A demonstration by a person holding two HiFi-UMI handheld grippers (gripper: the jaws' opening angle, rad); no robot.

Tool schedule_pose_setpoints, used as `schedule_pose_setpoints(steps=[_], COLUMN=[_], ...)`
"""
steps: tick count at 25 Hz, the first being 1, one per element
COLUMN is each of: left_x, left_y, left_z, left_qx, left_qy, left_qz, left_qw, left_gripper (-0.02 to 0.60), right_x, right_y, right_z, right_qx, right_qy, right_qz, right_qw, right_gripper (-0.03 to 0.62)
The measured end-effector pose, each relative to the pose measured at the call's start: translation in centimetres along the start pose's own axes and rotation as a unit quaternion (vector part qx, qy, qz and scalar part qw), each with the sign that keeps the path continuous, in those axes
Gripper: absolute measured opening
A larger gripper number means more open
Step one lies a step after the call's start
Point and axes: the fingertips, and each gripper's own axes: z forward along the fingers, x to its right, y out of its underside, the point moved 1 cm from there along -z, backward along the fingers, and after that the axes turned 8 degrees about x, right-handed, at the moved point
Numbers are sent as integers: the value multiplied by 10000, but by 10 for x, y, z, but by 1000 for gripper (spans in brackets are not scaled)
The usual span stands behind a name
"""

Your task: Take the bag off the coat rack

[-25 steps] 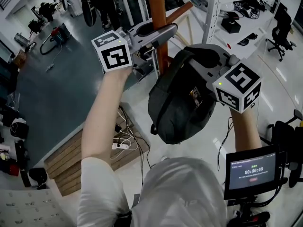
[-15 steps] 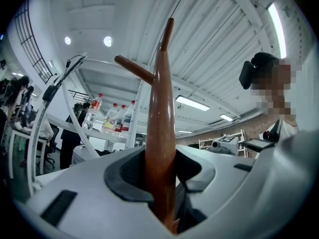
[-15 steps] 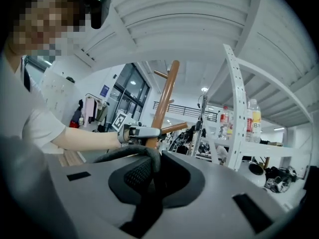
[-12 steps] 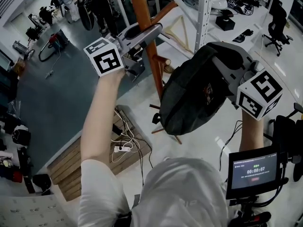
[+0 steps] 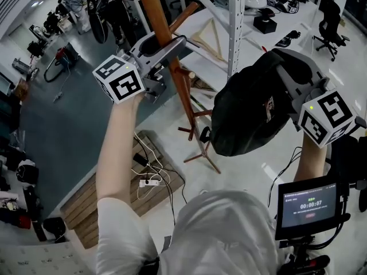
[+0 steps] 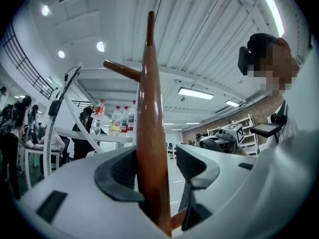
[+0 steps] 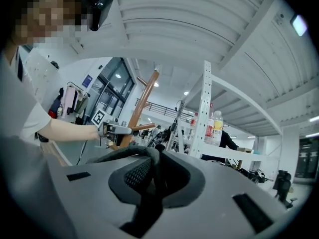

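The left claw (image 6: 158, 167), its jaws just opening, loosely straddles the coat rack's (image 5: 183, 93) smooth, round wooden pole. At the rack's 3 o'clock, clear of its pegs, the soft, rounded black bag (image 5: 246, 116) hangs from the right claw (image 7: 152, 176), which is clamped on its fabric strap (image 7: 148, 154).

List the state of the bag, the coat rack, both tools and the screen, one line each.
bag, off the coat rack, hanging by its strap from the right tool.
coat rack, standing, its pole between the jaws of the left tool.
left tool, open, jaws have just been opening, pole between them unclamped.
right tool, shut on the bag's strap.
screen, lit, showing a timer.
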Motion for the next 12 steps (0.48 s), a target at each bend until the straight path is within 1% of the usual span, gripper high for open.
schedule_pose_setpoints(steps=[2, 4, 9, 12], left_x=[2, 0, -13, -5], left_y=[-2, -5, -11, -16], left_z=[-2, -6, -29, -55], left_qx=[-3, 20, 11, 118], left_qy=[0, -115, -540, -775], left_qz=[19, 66, 302, 473], left_qw=[10000, 9999, 9981, 9958], left_gripper=[268, 317, 354, 356], right_x=[10, 19, 31, 37], right_y=[3, 7, 17, 25], right_z=[-7, -13, -23, -31], right_qx=[-59, -111, -203, -244], right_qy=[149, 287, 474, 555], right_qz=[-7, -4, -26, -5], right_qw=[9999, 9995, 9987, 9982], right_gripper=[40, 41, 41, 41])
